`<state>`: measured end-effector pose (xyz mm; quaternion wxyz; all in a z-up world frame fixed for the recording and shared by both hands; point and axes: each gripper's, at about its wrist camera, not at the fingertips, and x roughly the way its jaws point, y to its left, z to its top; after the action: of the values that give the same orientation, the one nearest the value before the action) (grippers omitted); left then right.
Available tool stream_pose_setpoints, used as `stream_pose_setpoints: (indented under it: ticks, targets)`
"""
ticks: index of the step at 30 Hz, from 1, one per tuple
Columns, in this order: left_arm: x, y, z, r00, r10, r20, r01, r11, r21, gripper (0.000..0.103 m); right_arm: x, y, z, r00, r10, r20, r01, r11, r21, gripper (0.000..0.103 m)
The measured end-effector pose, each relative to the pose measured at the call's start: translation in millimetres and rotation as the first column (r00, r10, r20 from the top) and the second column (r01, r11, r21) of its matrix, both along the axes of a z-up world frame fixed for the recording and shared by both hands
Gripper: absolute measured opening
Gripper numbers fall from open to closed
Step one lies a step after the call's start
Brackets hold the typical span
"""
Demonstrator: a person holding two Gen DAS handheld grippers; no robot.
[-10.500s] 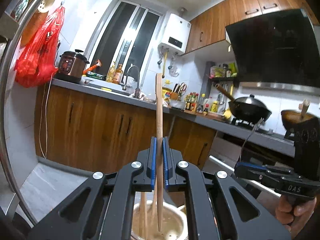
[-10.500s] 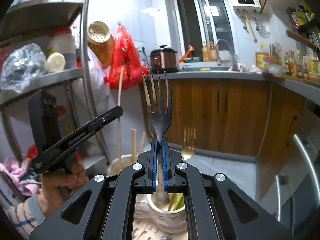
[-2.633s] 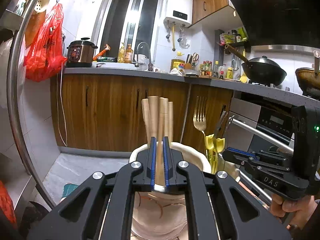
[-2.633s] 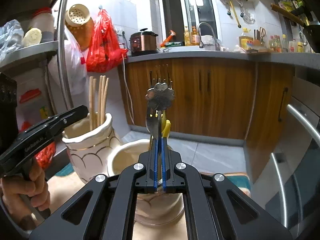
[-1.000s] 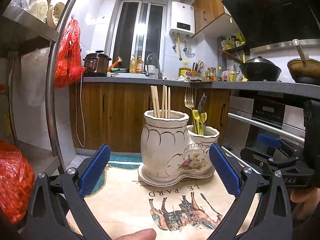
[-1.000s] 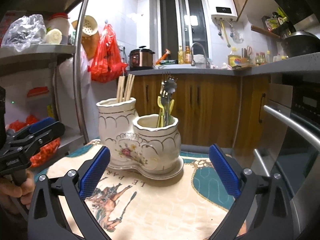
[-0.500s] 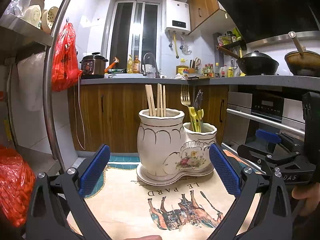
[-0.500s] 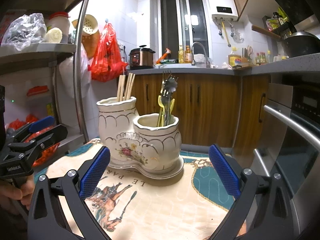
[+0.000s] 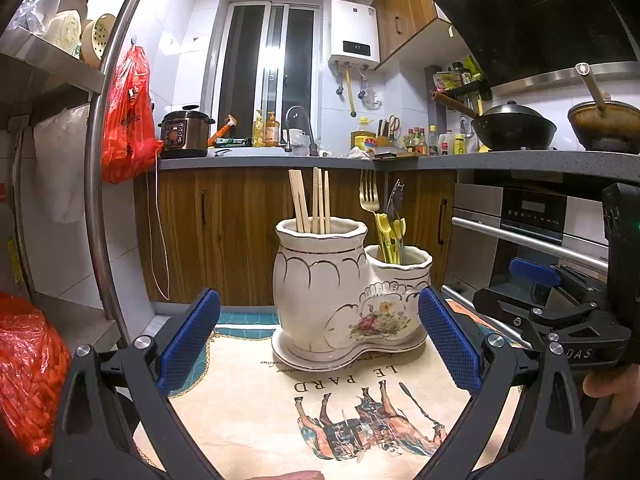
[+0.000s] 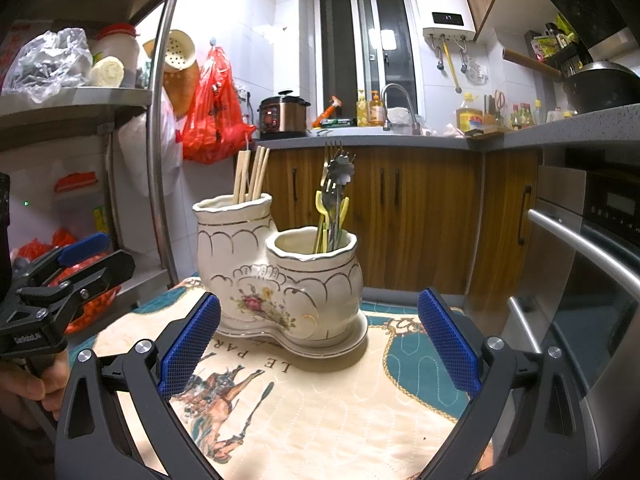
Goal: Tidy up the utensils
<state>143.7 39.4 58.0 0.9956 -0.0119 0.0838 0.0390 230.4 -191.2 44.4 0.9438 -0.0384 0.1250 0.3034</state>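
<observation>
A white ceramic double-pot holder (image 9: 340, 292) (image 10: 276, 276) with gold trim and a flower motif stands on a printed cloth. Its taller pot holds several wooden chopsticks (image 9: 314, 202) (image 10: 252, 178). Its lower pot holds forks and yellow-handled utensils (image 9: 386, 224) (image 10: 334, 204). My left gripper (image 9: 318, 340) is open and empty, set back from the holder. My right gripper (image 10: 318, 340) is also open and empty, facing the holder from the other side. Each gripper shows in the other's view, held by a hand.
The cloth (image 9: 280, 400) with a horse print covers the surface. A metal rack (image 10: 160, 120) with red bags stands on the left, an oven (image 10: 592, 280) on the right. Wooden cabinets and a counter with a rice cooker (image 9: 184, 134) lie behind.
Both grippers went from shut on a chopstick and a fork over the pots to open and empty, then drew back from the holder. Over the last second they barely moved.
</observation>
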Motion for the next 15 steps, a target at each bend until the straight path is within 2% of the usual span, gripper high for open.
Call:
stream_pose_setpoints:
  ticks: [15]
  targets:
    - [0.0,0.0,-0.1,1.000,-0.002,-0.001,0.002,1.000,-0.001,0.098,-0.5,0.8,0.0,1.000,-0.001,0.001,0.001,1.000,-0.001,0.098]
